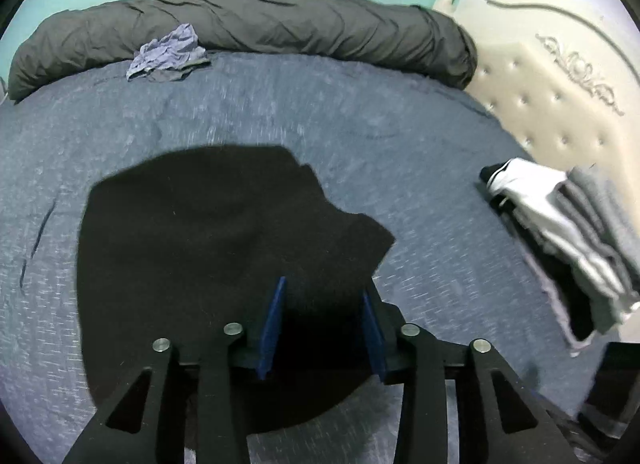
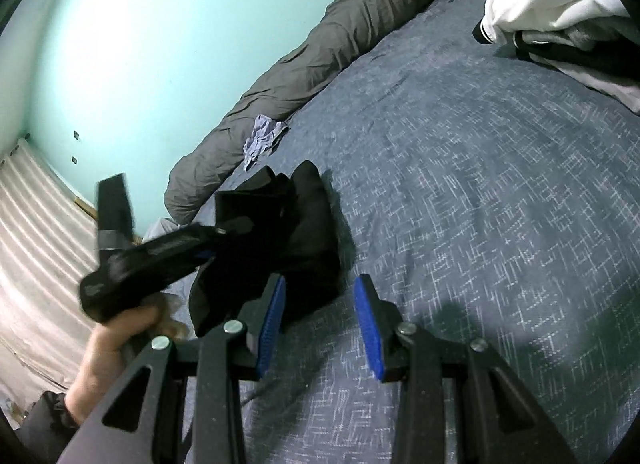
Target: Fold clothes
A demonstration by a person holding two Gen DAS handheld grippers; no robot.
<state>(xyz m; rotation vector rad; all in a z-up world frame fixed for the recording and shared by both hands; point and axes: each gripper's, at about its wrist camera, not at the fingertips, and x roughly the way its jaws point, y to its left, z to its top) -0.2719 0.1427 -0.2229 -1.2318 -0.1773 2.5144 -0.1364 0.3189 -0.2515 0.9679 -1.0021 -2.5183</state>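
Open bedspread (image 1: pixel 320 104) centre, rolled duvet (image 1: pixel 248 28) behind, folded pile (image 1: pixel 560 232) right

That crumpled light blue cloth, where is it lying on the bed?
The crumpled light blue cloth lies at the far edge of the bed, against the rolled grey duvet by the turquoise wall; it sits upper left in the left wrist view, beyond the black garment.

Both wrist views overlook the bed (image 1: pixel 360 112) closely

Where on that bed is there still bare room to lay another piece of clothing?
Bare blue bedspread lies between the black garment, the grey rolled duvet and the stack of folded clothes. It is crowded by that stack, and near the crumpled blue cloth.
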